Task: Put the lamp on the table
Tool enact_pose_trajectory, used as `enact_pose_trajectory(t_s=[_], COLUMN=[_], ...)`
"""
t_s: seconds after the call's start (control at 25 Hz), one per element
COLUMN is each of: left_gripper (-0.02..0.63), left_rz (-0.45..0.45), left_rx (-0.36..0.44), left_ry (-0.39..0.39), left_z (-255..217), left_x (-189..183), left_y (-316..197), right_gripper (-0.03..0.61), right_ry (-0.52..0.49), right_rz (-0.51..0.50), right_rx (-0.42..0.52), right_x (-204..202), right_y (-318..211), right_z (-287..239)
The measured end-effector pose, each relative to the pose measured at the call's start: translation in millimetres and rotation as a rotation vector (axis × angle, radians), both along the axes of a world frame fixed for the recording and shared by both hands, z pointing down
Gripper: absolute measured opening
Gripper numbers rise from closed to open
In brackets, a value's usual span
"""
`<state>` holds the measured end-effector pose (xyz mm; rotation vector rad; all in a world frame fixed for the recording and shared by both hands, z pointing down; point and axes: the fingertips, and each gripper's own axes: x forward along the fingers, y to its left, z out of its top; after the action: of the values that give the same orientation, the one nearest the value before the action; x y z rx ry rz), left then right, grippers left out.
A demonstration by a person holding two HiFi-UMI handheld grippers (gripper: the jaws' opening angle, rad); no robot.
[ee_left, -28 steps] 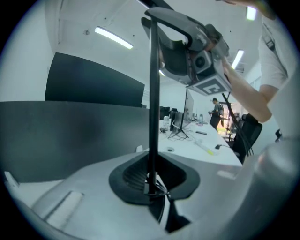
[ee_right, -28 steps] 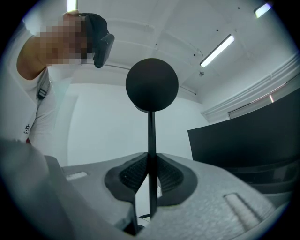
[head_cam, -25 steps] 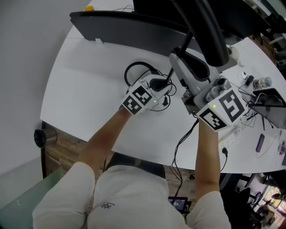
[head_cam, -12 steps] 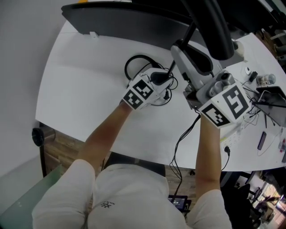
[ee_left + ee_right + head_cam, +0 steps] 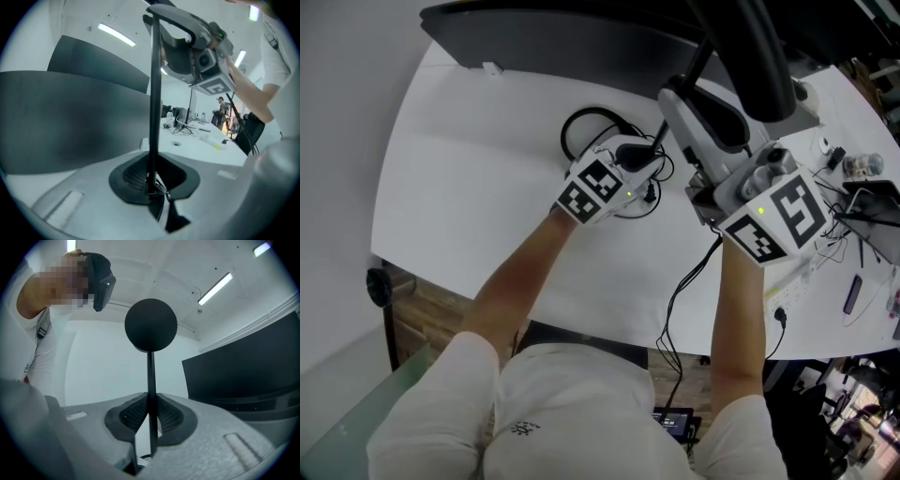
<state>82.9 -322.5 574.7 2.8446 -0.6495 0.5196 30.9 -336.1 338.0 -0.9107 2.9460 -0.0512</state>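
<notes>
Lamp (image 5: 153, 93) is gripped by its thin black stem in both hand-held grippers, over the white desk (image 5: 478, 187). Whether any part of it touches the desk surface cannot be told.

The left hand-held gripper (image 5: 152, 182) is closed to a narrow gap, and the stem is pinched between its dark pads. The stem rises straight up from them through the left gripper view. A few thin wires are bunched against the stem at the grip. In the head view this gripper is seen low over the middle of the desk, just beside a black loop (image 5: 581, 127) that lies on the surface. Whether that loop is cable or part of the lamp cannot be made out.

The right hand-held gripper (image 5: 150, 420) is likewise shut on the stem, with its ribbed pads pressed against it from both sides. In its own view the stem is topped by a round black part (image 5: 150, 324). From the left gripper view the right one is seen higher up the same stem.

A dark panel (image 5: 581, 37) stands along the far edge of the desk. A black cable (image 5: 680, 295) trails over the near edge, and small items (image 5: 858, 167) are scattered at the right.
</notes>
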Motion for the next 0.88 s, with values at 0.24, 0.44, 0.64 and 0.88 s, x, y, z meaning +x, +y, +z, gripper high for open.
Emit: enact_pose_trajectory(t_s=[0.24,0.44,0.64,0.88], left_gripper=[0.046,0.046,0.046,0.046], left_rz=[-0.001,0.0,-0.005,-0.006], left_rx=[-0.002,-0.006,-0.008,-0.012], left_ry=[0.003,-0.002,0.0,-0.004], left_z=[5,8,11,14], left_x=[3,5,5,10], left_y=[0,-2,-2,3], right_gripper=[0.048,0.048,0.048,0.048], right_ry=[0.003,-0.002,-0.004,-0.003], right_rz=[-0.002,-0.007,-0.011,-0.02], right_rx=[0.003,0.001,0.0,0.006], right_x=[2,3,3,7], right_y=[0,-2,-2,4], right_z=[5,8,11,14])
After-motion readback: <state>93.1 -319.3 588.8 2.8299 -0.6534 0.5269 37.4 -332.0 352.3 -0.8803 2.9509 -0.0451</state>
